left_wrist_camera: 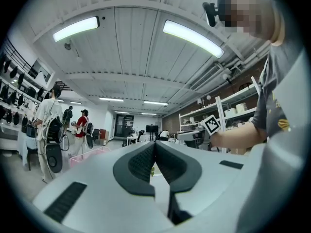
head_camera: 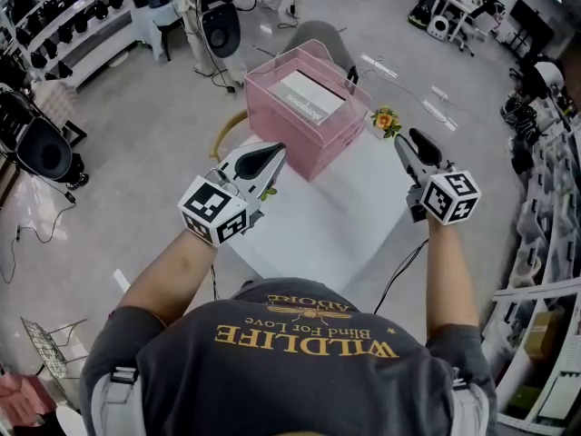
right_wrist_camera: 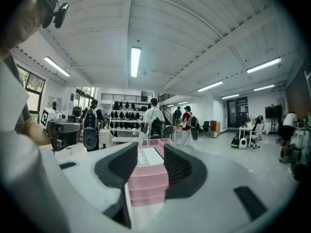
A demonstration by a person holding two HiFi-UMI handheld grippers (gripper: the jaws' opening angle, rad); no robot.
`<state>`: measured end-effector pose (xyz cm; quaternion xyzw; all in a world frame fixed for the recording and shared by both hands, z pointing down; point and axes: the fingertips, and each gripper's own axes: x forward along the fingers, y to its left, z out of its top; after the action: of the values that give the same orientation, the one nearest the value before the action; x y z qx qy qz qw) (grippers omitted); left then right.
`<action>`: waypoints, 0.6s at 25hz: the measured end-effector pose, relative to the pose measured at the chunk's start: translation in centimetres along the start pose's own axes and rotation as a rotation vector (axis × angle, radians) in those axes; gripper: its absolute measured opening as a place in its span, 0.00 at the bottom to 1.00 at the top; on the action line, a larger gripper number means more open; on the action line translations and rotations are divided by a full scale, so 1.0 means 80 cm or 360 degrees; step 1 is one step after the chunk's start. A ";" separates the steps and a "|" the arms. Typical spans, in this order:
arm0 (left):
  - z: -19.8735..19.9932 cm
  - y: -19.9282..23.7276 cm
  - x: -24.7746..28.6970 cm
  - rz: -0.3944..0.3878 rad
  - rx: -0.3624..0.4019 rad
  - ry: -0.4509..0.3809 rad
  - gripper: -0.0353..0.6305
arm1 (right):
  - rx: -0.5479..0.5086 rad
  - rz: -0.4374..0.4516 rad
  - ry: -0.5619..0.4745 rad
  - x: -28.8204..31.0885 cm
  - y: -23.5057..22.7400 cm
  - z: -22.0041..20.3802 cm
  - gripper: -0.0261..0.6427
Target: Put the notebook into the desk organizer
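Head view: looks steeply down on white table (head_camera: 318,234), bare over its near half. Shows pink desk organizer (head_camera: 300,125) at far corner, w/ white notebook (head_camera: 310,96) lying flat in its top tray. Shows small orange flower (head_camera: 386,119) just right of organizer, at table edge. Finds left gripper (head_camera: 263,159) over table's left edge, near organizer but apart from it, and right gripper (head_camera: 410,143) over right edge, well apart from the left one. Takes in grey floor (head_camera: 154,134) all round, grey chair (head_camera: 313,36) behind organizer, wall racks (head_camera: 64,16) w/ dark gear top left, and shelving (head_camera: 545,198) at right.

Left gripper view: shows left gripper (left_wrist_camera: 154,147) w/ jaws pressed together, nothing btwn them. Beyond, takes in ribbed white ceiling w/ strip lights (left_wrist_camera: 192,37), people (left_wrist_camera: 81,125) standing at left and metal shelving at right.

Right gripper view: shows right gripper (right_wrist_camera: 150,149) w/ jaws spread apart, clamping nothing. Frames organizer (right_wrist_camera: 146,183) thru the gap, farther off, notebook (right_wrist_camera: 148,158) on top. Behind, shows people w/ backpacks and rack of dark gear.
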<state>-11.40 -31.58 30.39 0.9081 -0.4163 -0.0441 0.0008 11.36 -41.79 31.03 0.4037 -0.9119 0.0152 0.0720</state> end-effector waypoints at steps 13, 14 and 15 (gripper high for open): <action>-0.013 -0.030 0.001 0.0001 -0.0018 0.0009 0.06 | 0.0162 -0.0044 -0.0199 -0.115 0.040 -0.032 0.04; -0.016 -0.032 0.001 -0.0001 -0.0025 0.0017 0.06 | 0.0174 -0.0047 -0.0204 -0.121 0.040 -0.034 0.04; -0.019 -0.033 0.000 -0.0002 -0.0032 0.0022 0.06 | 0.0176 -0.0049 -0.0203 -0.127 0.039 -0.037 0.04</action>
<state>-9.25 -29.90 31.83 0.9086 -0.4154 -0.0420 0.0129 16.13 -31.94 32.61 0.4210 -0.9062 0.0387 -0.0083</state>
